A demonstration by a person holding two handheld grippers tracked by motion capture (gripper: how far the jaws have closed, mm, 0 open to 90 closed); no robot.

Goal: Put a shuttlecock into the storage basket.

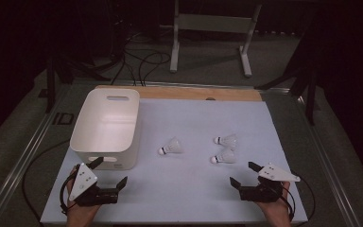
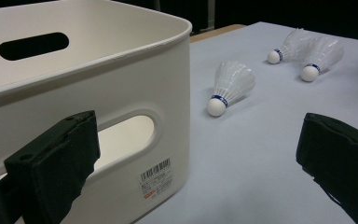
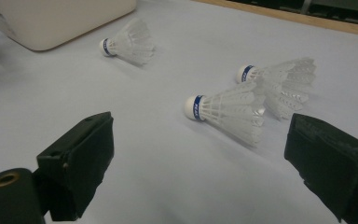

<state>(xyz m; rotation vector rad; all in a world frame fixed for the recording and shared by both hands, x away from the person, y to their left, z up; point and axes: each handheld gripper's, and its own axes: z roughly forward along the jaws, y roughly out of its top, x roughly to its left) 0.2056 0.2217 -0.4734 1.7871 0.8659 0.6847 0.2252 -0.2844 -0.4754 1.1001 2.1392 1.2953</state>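
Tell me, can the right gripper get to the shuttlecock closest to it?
Probably yes. The right gripper has its jaws open and faces the nearest shuttlecock, which lies on its side on the bare mat, with nothing between them.

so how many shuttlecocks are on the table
3. One shuttlecock lies alone near the white bin. The far shuttlecock and the near shuttlecock lie close together ahead of the right gripper. The bin looks empty.
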